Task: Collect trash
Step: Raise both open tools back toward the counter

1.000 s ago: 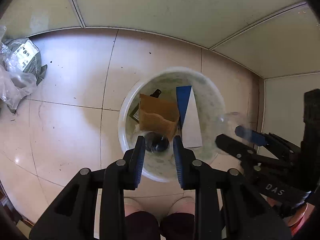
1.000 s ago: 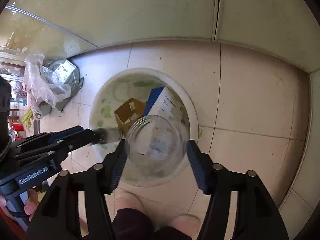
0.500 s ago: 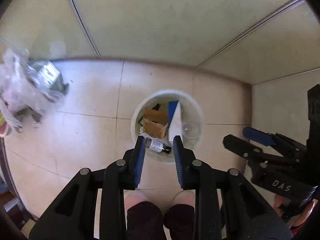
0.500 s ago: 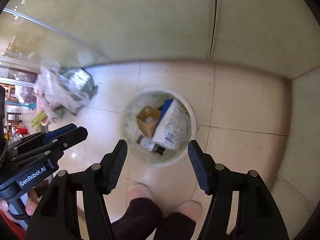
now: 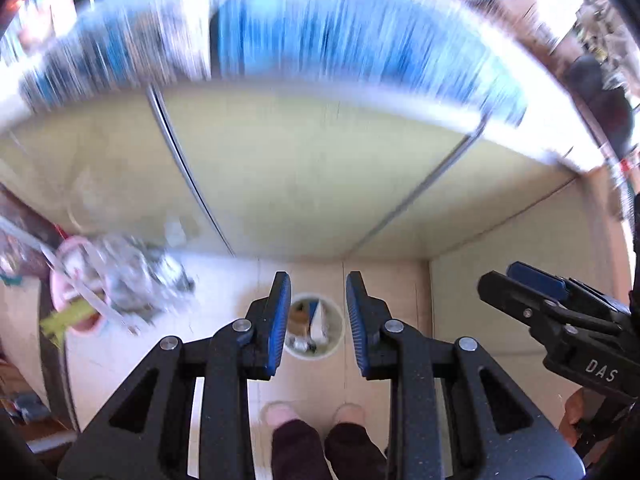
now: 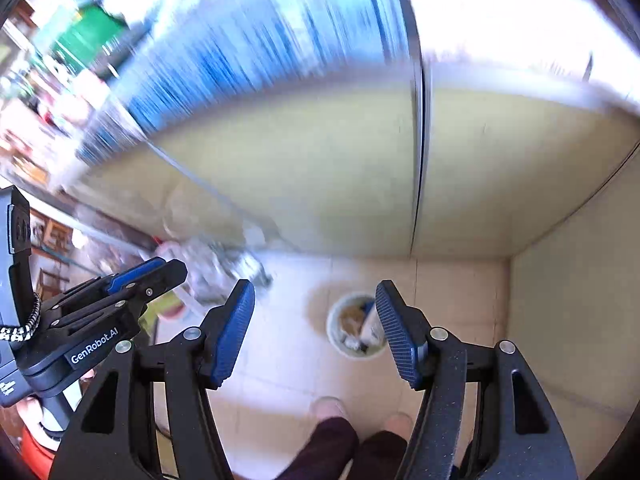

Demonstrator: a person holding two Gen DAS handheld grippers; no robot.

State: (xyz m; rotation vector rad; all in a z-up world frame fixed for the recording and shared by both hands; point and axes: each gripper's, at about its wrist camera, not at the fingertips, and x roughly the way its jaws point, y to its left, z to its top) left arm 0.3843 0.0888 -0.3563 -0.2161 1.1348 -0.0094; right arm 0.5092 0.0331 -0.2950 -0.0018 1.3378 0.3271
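Note:
Far below on the tiled floor stands the white round trash bin [image 5: 340,334], which holds a brown cardboard piece [image 5: 298,316], a blue and white box [image 5: 318,318] and small bottles. My left gripper [image 5: 317,280] hangs high above it, open with a narrow gap and nothing between its blue pads. My right gripper [image 6: 315,288] is open wider and also empty; the bin [image 6: 332,326] shows beside its right finger. Each gripper appears in the other's view: the right gripper [image 5: 500,278] at the right, the left gripper [image 6: 170,266] at the left.
A heap of clear plastic bags and grey packets [image 5: 120,276] lies on the floor at the left, by a pink basin [image 5: 66,280]. The person's feet [image 5: 280,412] stand just before the bin. Yellow-green panels [image 5: 320,168] rise behind it. The top of both views is motion-blurred.
Both grippers have risen far above the bin, which now looks small. The clear jar and the small dark-capped bottle, seen at the jaws a second ago, lie in the bin.

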